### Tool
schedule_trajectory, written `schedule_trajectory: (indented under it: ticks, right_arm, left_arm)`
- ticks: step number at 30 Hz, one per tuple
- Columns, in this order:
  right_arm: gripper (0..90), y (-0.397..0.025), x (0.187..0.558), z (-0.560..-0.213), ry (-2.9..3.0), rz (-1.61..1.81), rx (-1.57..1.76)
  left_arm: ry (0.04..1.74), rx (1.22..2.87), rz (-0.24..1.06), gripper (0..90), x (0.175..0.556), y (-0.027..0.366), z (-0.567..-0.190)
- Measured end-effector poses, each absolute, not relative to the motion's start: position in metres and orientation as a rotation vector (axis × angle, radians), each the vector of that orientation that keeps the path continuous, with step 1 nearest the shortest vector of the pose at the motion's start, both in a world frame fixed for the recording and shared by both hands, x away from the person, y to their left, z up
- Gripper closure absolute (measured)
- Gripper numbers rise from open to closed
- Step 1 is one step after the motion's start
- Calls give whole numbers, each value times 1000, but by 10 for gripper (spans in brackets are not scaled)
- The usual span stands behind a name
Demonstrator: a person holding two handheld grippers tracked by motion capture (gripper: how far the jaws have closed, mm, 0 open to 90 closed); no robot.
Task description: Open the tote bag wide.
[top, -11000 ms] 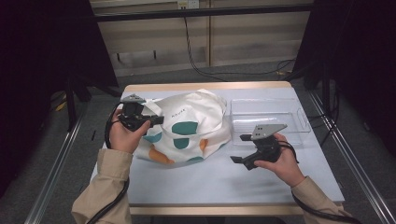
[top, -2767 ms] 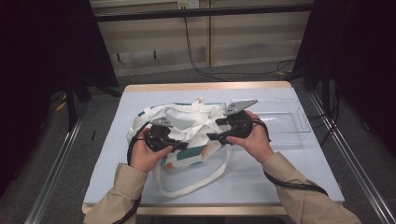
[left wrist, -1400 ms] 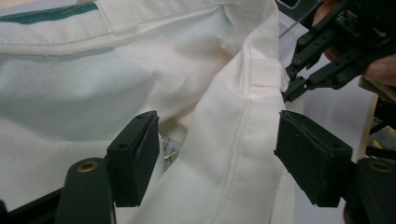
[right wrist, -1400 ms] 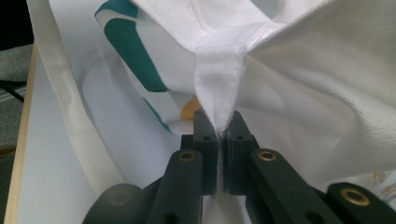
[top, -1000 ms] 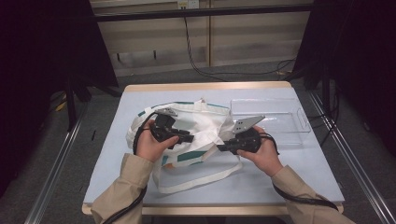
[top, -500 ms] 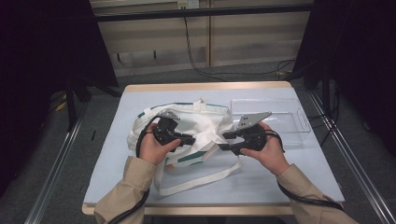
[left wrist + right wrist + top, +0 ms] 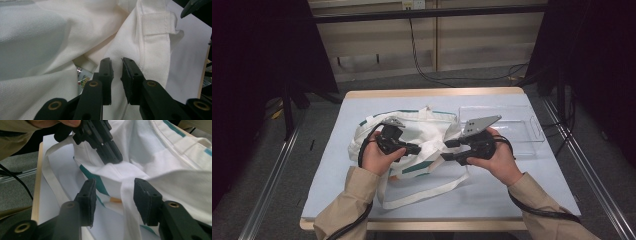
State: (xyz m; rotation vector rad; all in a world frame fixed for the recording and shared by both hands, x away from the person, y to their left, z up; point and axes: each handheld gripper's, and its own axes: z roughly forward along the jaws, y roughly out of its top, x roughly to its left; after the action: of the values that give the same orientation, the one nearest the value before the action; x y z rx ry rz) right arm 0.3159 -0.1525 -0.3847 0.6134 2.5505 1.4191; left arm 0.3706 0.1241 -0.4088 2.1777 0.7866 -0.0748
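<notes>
While the white tote bag (image 7: 422,140) lay crumpled at mid-table, the left gripper (image 7: 116,75) stood slightly parted over its cloth, and the right gripper (image 7: 115,195) gaped astride a strap. Fabric judged soft, light, limp; stitched hem offers best purchase.

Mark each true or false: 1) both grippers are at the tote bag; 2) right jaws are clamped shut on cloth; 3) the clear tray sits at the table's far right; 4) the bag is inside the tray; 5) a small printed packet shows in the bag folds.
1) True: the left gripper and the right gripper both sit on the white tote bag.
2) False: the right gripper view shows its jaws wide apart, with a strap running between them.
3) True: the clear tray lies far right on the table.
4) False: the bag lies on the table left of the tray.
5) True: a printed packet peeks out in the left gripper view.
</notes>
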Motion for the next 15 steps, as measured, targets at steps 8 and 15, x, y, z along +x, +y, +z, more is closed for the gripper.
schedule_trajectory:
  ticks: [8, 15]
  right_arm:
    - [483, -133, 327, -384, 2548, 1419, 583]
    - [446, -122, 342, -392, 2548, 1360, 590]
  left_arm:
    - [775, 2174, -100, 829, 367, 123, -413]
    - [754, 2202, -127, 858, 364, 122, -416]
